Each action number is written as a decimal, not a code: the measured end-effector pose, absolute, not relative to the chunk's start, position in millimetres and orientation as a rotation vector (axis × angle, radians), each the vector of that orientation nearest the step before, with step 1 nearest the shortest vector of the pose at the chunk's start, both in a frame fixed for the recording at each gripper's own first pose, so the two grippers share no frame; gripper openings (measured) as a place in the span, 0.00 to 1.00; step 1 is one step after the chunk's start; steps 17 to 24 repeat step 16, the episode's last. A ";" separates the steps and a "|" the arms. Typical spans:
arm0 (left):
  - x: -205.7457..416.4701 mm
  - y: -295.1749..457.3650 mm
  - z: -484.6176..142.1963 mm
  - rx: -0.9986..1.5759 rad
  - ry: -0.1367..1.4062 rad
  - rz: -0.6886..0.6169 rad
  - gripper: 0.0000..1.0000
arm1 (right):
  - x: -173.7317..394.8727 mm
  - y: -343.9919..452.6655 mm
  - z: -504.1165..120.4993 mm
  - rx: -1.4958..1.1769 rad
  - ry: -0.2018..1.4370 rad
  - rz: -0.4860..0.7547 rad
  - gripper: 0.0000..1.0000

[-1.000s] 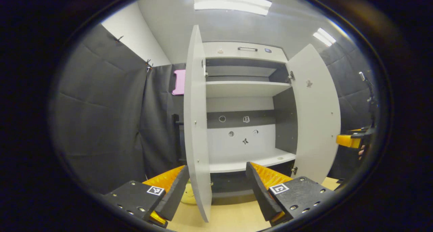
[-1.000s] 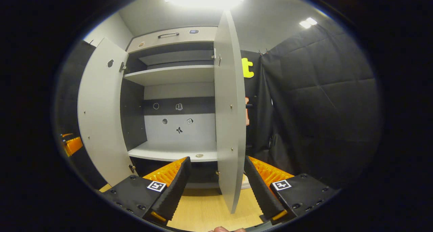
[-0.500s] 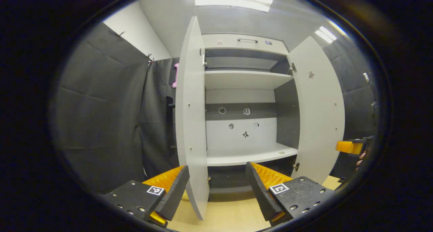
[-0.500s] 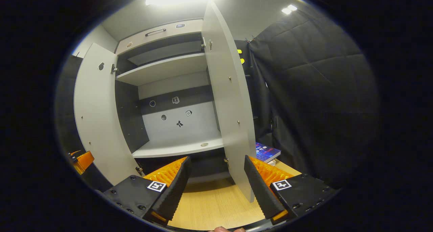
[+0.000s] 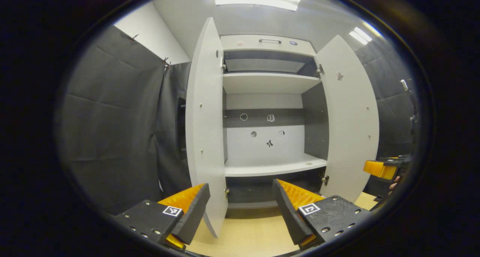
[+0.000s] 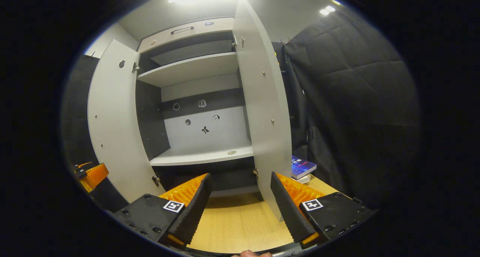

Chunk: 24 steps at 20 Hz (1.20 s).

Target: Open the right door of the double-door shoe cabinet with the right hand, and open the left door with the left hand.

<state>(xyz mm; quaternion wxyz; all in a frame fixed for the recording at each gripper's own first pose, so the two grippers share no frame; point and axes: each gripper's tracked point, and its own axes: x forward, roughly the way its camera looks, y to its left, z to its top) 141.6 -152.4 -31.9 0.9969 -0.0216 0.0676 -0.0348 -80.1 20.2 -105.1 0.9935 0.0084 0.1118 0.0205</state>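
The shoe cabinet (image 5: 268, 99) stands with both doors swung wide, its pale shelves bare. In the left gripper view the left door (image 5: 204, 129) hangs edge-on, its lower corner just inside my left finger; my left gripper (image 5: 240, 212) is open and holds nothing. The right door (image 5: 350, 126) stands open farther right, with the right gripper (image 5: 380, 169) beyond it. In the right gripper view the right door (image 6: 264, 111) ends just by my right finger, and my right gripper (image 6: 240, 208) is open. The left door (image 6: 116, 126) and left gripper (image 6: 92, 174) show at left.
A light wooden floor (image 6: 240, 223) runs in front of the cabinet. Stacked books (image 6: 302, 167) lie on it to the right of the right door. Small stickers (image 5: 268, 131) dot the cabinet's back panel. A fingertip (image 6: 251, 254) shows at the bottom edge.
Both doors have swung farther outward. Each door's edge has shifted from the middle of its gripper's gap toward the outer finger. Both grippers stay open.
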 end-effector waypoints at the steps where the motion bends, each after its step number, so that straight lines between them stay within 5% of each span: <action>1: 140.0 -153.0 -32.7 -0.039 0.134 -0.065 0.96 | -81.7 21.7 -103.6 0.033 0.215 0.049 0.98; 24: 146.7 -167.7 -22.0 -0.033 0.098 -0.014 0.97 | -56.7 -4.0 -82.9 0.039 0.198 0.174 0.92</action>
